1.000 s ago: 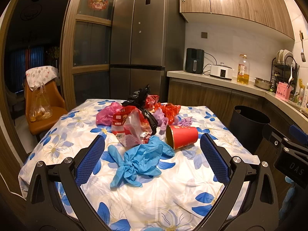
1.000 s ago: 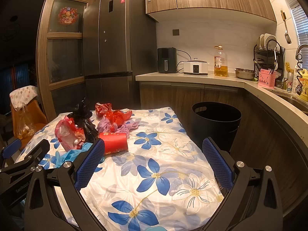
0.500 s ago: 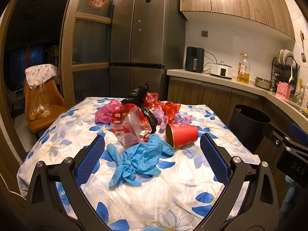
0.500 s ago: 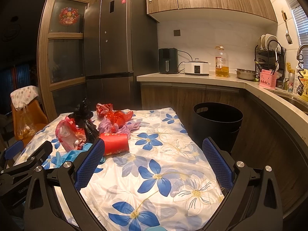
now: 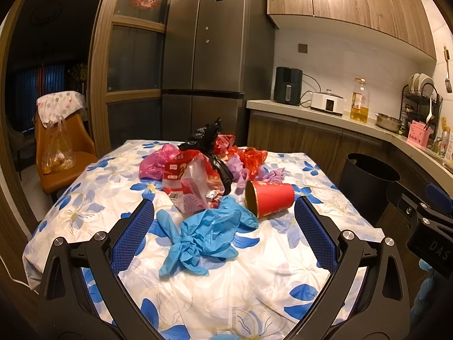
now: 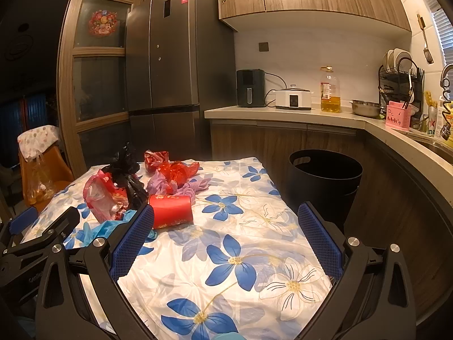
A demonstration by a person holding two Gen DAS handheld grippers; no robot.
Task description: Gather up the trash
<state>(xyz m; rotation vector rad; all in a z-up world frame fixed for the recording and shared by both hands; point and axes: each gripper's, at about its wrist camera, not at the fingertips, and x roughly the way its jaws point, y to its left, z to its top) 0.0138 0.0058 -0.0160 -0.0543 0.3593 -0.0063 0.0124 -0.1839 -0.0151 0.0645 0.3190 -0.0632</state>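
A heap of trash lies on the flowered tablecloth (image 5: 220, 289): crumpled blue gloves (image 5: 206, 235), a red paper cup (image 5: 269, 198) on its side, a red-and-clear snack bag (image 5: 189, 184), a black bag (image 5: 206, 138), pink and red wrappers behind. My left gripper (image 5: 225, 235) hovers open just before the gloves, which lie between its blue pads. My right gripper (image 6: 226, 236) is open over bare cloth, with the red cup (image 6: 171, 211) by its left pad. A black bin (image 6: 325, 182) stands on the floor past the table's right side.
A grey fridge (image 5: 212, 65) stands behind the table. The counter (image 6: 283, 112) carries an air fryer, a cooker, an oil bottle and a dish rack. An orange chair (image 5: 62, 153) with a hanging plastic bag sits at the left.
Both grippers have shifted only slightly; the left one has edged a little closer to the trash heap. Both stay open and the trash has not moved.
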